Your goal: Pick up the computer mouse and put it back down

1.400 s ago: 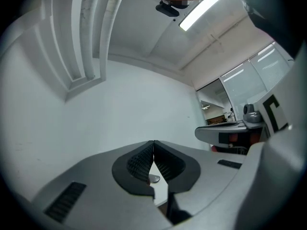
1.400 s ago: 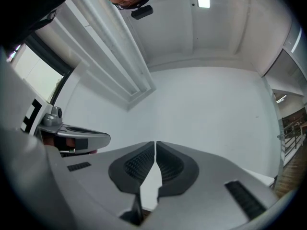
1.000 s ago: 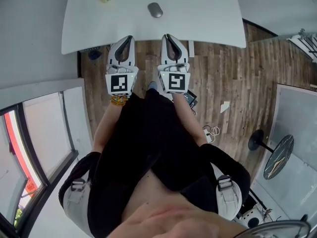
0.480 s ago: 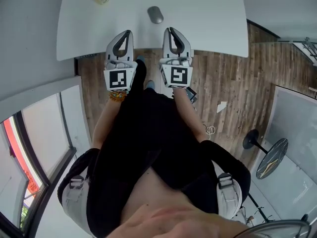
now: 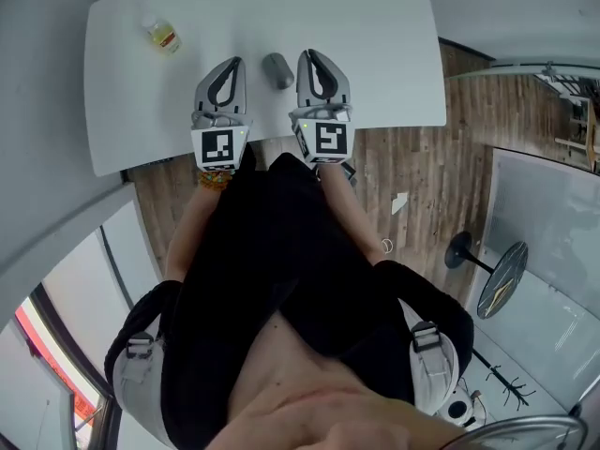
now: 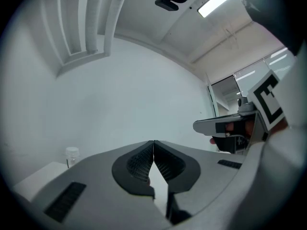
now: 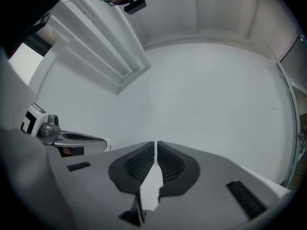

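Computer mouse [image 5: 277,70] — grey, lay on white worktop [image 5: 375,45], between left claw [image 5: 232,63] and right claw [image 5: 308,56]. Both claws stood closed, empty. Small bottle [image 5: 163,36] — sat near the worktop's left edge.

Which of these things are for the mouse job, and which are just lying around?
For the job:
- grey oval computer mouse, lying on the white table
- left gripper, shut, holding nothing
- right gripper, shut, holding nothing

Just lying about:
- small clear bottle with a yellow label, on the table
- white paper scrap, on the wooden floor
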`<control>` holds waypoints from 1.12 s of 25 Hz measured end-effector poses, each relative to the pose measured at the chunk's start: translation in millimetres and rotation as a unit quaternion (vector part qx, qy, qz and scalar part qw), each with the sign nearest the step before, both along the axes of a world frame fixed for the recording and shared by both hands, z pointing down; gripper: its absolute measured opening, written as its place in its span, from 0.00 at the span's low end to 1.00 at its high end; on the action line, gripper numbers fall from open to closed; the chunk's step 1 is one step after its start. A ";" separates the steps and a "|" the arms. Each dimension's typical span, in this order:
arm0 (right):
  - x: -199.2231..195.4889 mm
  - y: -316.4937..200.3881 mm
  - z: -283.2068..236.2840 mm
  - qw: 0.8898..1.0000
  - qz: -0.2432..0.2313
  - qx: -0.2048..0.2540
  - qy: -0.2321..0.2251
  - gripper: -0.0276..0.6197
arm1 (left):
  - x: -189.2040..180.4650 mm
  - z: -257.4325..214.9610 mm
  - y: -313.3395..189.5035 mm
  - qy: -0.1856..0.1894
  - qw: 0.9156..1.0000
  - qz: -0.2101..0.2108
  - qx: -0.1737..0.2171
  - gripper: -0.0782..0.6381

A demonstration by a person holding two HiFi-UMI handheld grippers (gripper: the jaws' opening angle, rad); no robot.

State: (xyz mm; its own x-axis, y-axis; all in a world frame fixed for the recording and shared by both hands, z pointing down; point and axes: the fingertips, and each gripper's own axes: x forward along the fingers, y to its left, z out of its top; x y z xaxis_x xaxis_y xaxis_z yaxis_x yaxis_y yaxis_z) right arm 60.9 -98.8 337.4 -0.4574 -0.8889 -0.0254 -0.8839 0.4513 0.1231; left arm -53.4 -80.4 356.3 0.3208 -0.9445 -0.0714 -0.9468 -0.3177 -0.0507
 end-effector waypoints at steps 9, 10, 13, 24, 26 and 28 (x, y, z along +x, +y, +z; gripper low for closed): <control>-8.1 -41.2 16.4 1.000 -0.001 -0.025 0.001 0.09 | -6.9 14.3 -54.7 -0.021 1.000 0.011 -0.018 0.13; -10.0 -46.2 19.6 1.000 -0.008 -0.028 0.006 0.09 | -6.2 16.2 -59.9 -0.020 1.000 0.008 -0.015 0.13; -13.9 -59.8 24.8 0.999 -0.031 -0.032 0.024 0.09 | -8.4 19.8 -70.7 -0.006 1.000 -0.004 -0.013 0.13; -20.2 -84.2 124.4 0.982 -0.041 -0.172 0.065 0.31 | -20.1 42.8 -82.1 0.006 0.999 -0.018 -0.032 0.13; -20.7 -82.5 134.0 0.978 -0.038 -0.194 0.073 0.34 | -20.3 41.8 -82.4 0.006 0.999 -0.014 -0.034 0.13; -20.2 -80.7 139.8 0.975 -0.034 -0.207 0.076 0.36 | -21.5 39.4 -82.7 0.003 0.999 -0.011 -0.032 0.13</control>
State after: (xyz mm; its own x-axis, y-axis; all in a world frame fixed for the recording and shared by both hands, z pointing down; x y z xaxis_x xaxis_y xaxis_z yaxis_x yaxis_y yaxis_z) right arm 40.7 -179.6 477.2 -0.4868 -0.7759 0.4013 -0.8353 0.5478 0.0458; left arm -74.9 -163.0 395.7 0.3001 -0.9538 -0.0133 -0.9537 -0.2997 -0.0257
